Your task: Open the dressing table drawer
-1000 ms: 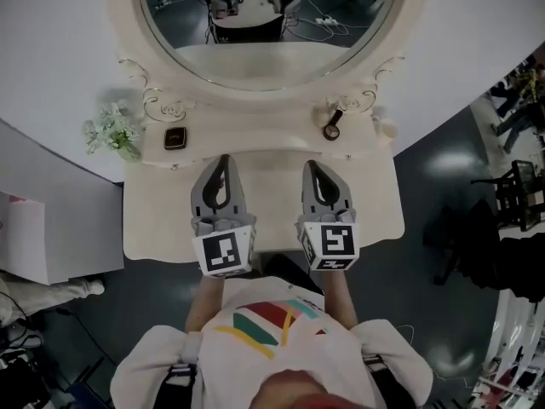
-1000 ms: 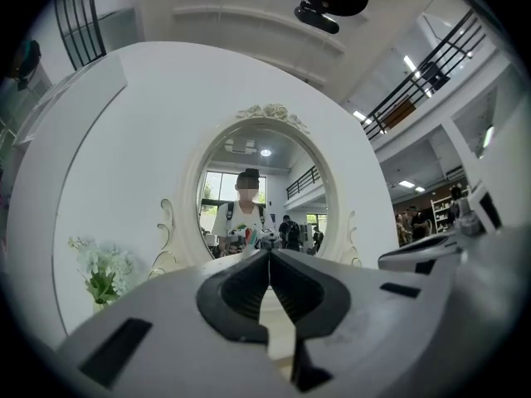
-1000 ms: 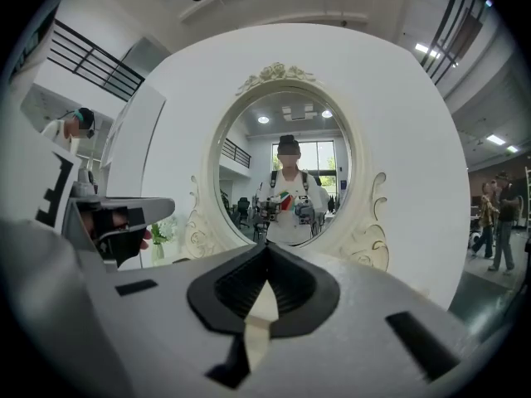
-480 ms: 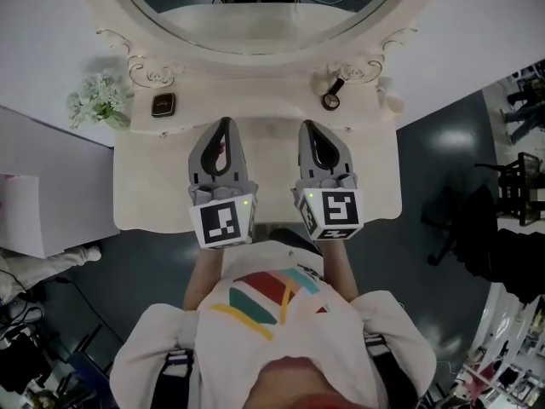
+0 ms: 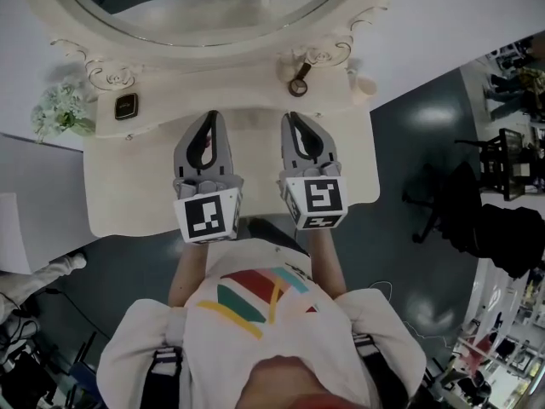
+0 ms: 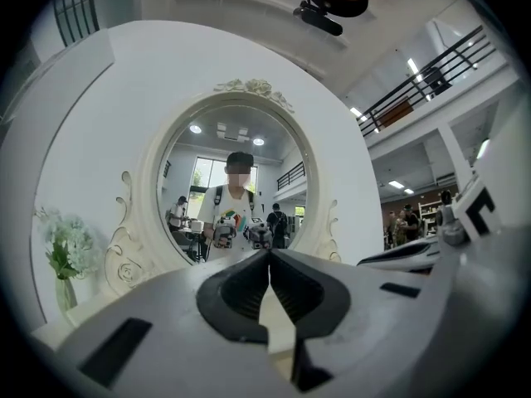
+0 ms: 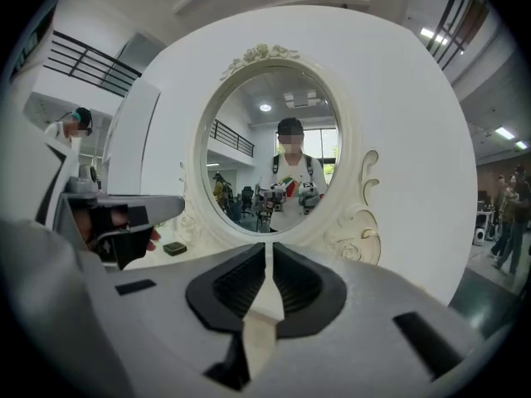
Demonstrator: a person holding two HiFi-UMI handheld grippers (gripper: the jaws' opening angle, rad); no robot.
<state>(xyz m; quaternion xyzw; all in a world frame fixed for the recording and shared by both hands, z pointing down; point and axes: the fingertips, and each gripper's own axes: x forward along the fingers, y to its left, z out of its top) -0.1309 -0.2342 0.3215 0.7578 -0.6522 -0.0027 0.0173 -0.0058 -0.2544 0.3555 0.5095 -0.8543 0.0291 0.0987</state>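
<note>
Cream dressing table (image 5: 102, 203) w/ oval mirror (image 5: 255, 7): L gripper (image 5: 209, 118) & R gripper (image 5: 289, 118) side by side over its centre, both clenched empty, aimed mirror-ward; drawer front unseen, presumably under near edge, below/behind tips, equidistant.

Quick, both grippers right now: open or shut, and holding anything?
Left gripper: shut, nothing between its jaws.
Right gripper: shut, nothing between its jaws.

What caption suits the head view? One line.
Left claw and right claw, both shut, over a cream dressing table with a mirror.
</note>
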